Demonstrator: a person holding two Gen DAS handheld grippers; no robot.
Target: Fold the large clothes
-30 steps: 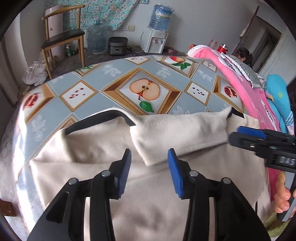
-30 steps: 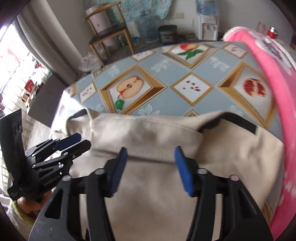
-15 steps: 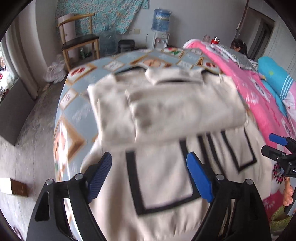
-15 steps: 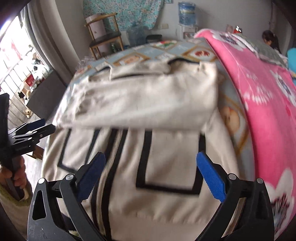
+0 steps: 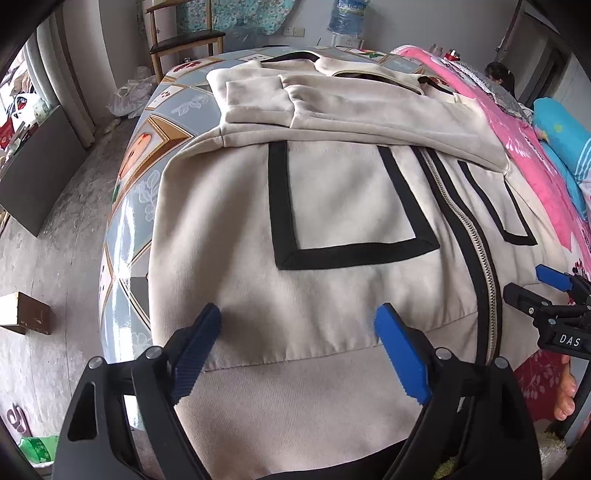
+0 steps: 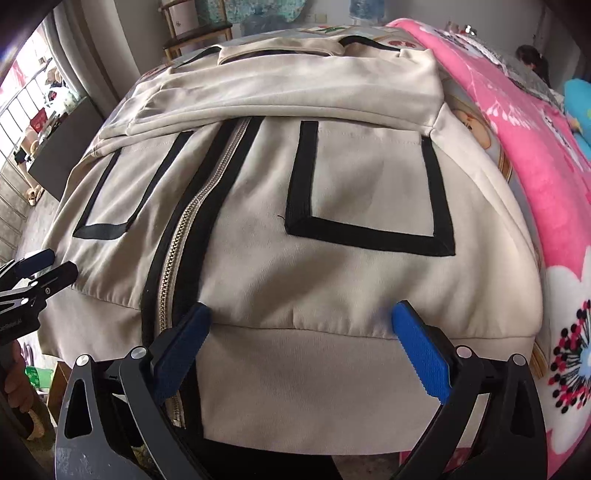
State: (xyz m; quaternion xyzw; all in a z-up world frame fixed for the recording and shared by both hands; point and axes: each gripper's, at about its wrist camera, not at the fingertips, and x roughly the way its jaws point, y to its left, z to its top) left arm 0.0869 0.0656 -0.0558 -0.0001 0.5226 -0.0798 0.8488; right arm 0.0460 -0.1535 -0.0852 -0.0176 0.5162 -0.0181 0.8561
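A beige zip jacket (image 5: 332,192) (image 6: 369,177) with black-trimmed pockets lies front up on the fruit-patterned table (image 5: 125,229). Its sleeves are folded across the chest, and its hem hangs over the near edge. My left gripper (image 5: 297,317) hovers over the hem on the left of the zipper (image 5: 476,236); its jaws are opening, with nothing between the pads. My right gripper (image 6: 301,312) stands open over the hem on the right of the zipper (image 6: 184,229), also with nothing in it. Each gripper shows at the edge of the other's view: the right one (image 5: 554,291), the left one (image 6: 40,269).
A pink flowered blanket (image 6: 535,147) lies along the table's right side, with a person (image 5: 498,74) beyond it. A wooden chair (image 5: 184,40) and a water bottle (image 5: 349,16) stand by the far wall. Bare floor lies left of the table, with a small box (image 5: 22,314).
Both grippers have pulled back from the collar end to the jacket's hem, and their jaws have spread wide. The folded sleeves now lie on the jacket's upper part.
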